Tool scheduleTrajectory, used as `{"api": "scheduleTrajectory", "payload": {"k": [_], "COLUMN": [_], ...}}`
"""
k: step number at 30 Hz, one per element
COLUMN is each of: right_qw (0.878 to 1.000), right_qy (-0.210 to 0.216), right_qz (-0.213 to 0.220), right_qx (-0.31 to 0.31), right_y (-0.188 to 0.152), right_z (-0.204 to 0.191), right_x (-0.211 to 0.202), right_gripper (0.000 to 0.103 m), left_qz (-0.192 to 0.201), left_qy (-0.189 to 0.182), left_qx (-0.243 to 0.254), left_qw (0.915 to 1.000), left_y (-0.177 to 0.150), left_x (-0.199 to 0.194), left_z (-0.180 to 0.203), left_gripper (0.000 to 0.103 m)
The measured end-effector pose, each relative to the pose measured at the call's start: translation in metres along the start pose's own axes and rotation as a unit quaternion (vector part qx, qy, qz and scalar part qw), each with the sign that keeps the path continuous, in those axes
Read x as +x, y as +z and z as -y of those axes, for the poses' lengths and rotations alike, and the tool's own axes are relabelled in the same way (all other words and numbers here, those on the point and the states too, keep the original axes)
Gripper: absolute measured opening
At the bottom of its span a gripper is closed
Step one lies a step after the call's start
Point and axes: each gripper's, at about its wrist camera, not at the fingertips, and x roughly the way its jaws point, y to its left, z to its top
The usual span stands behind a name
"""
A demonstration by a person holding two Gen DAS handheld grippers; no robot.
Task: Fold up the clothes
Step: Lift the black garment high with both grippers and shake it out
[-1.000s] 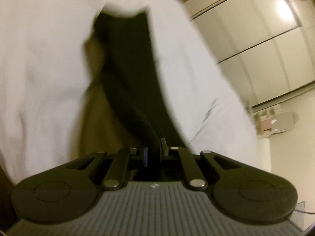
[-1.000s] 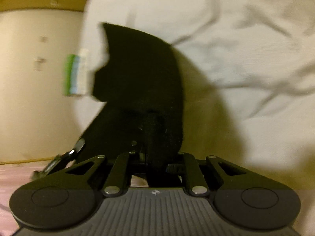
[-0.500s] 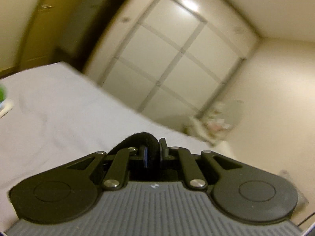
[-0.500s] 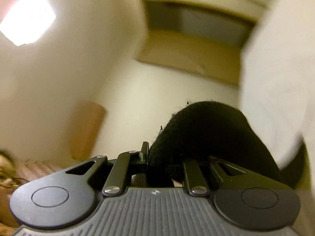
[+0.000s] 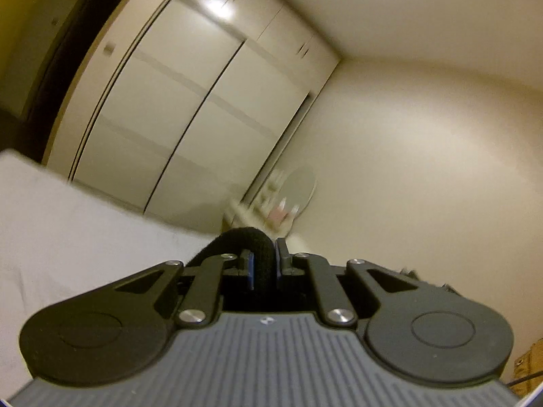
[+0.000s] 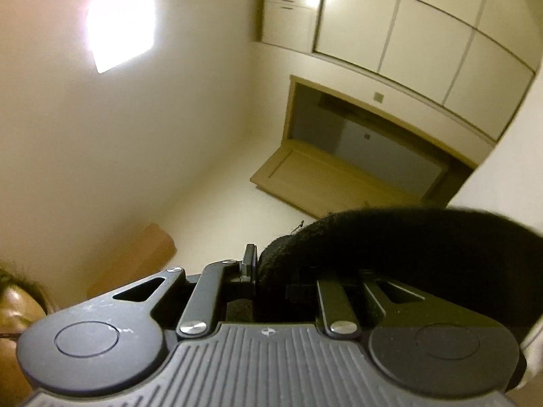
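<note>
Black knitted fabric garment (image 5: 261, 254): pinched between the closed fingers of the left gripper (image 5: 264, 264), arching off to the left; also clamped in the right gripper (image 6: 268, 271), draping thickly rightward over its linkage. White bedsheet (image 5: 68, 230) at lower left. Cream sliding-door wardrobe (image 5: 176, 112) behind. Open wooden door (image 6: 325, 176) beyond.

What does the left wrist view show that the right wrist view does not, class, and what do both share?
Only the left wrist view shows the white bed sheet and a blurred shelf of small items by the wall. Only the right wrist view shows the bright square ceiling light, the open wooden door and part of a person's face. Both show a claw, left claw and right claw, shut on the black knitted garment, and the cream sliding wardrobe.
</note>
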Motion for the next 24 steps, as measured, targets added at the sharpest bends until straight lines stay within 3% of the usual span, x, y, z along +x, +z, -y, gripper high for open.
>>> {"api": "scheduleTrajectory", "payload": {"k": [5,10,16,21,24], "right_qw": [0.999,0.997,0.994,0.978,0.976], "right_qy": [-0.012,-0.031,-0.106,-0.207,-0.216], "right_qz": [0.011,0.011,0.008,0.007,0.022], "right_qx": [-0.041,-0.064,-0.018,0.001,-0.024], "right_y": [0.014,0.041,0.078,0.106,0.121], "right_z": [-0.026,-0.039,0.014,0.087,0.101], "right_x": [0.034,0.056,0.085,0.117,0.141], "right_gripper": [0.015,0.015,0.015,0.015,0.015], "left_qz": [0.015,0.005,-0.033,-0.082,-0.067], "left_qy": [-0.003,0.011,0.05,0.112,0.111], "left_qx": [0.011,0.002,-0.032,-0.029,-0.022], "left_qw": [0.9998,0.9999,0.9977,0.9899,0.9913], "left_y": [0.025,0.048,0.072,0.088,0.102], "left_x": [0.001,0.041,0.114,0.202,0.227], "left_z": [0.009,-0.002,-0.053,-0.106,-0.114], "left_gripper": [0.008,0.008,0.008,0.008,0.008]}}
